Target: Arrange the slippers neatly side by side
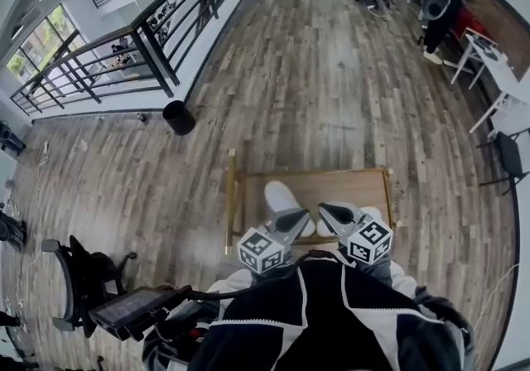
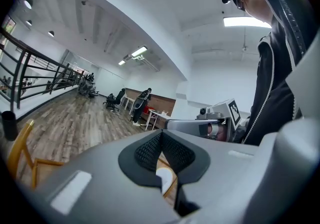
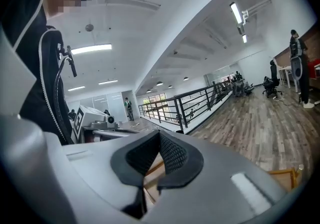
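Two grippers, both pressed together and empty: the left gripper (image 1: 298, 214) and right gripper (image 1: 325, 209) hover side by side over a gold-framed desk (image 1: 331, 185). A white slipper (image 1: 280, 195) lies there; seemingly a second slipper (image 1: 374, 214) sits partly hidden beside the right gripper.

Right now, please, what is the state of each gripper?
Left gripper: closed, holding nothing.
Right gripper: closed, holding nothing.
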Action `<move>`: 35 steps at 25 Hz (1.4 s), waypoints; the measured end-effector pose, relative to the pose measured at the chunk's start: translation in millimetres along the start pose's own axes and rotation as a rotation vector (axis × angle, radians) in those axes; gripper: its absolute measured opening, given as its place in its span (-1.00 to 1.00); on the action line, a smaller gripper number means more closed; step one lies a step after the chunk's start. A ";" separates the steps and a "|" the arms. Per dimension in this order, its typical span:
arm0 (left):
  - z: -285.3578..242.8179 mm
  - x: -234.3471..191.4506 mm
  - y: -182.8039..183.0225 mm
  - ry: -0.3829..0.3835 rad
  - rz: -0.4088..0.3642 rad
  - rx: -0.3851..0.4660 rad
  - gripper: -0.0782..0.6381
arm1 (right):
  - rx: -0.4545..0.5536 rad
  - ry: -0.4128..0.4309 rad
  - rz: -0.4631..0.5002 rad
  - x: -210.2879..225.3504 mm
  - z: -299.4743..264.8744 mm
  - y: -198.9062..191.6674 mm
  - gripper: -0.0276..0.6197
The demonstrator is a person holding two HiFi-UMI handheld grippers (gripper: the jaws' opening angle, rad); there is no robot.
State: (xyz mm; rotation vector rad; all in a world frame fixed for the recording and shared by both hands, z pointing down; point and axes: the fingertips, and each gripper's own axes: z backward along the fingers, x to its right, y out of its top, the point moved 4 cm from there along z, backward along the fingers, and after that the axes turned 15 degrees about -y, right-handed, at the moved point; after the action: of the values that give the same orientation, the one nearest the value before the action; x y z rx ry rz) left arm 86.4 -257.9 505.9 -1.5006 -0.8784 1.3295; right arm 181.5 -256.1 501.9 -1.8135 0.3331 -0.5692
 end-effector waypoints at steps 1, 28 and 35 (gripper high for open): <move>-2.9 1.3 0.2 0.004 0.004 0.003 -0.74 | -0.005 0.006 0.004 1.7 2.6 0.7 -0.90; -46.5 15.9 -15.0 -0.024 0.061 -0.028 -0.74 | -0.032 -0.076 -0.040 39.2 55.7 -11.1 -0.90; -34.7 -11.2 -25.3 0.090 0.106 -0.072 -0.74 | -0.022 -0.079 -0.038 41.8 54.5 -7.1 -0.90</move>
State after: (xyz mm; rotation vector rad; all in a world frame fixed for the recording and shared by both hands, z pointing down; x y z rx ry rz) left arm 120.3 -266.1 533.3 -1.6694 -0.8067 1.3072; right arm 245.6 -230.4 504.8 -1.8615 0.2529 -0.5203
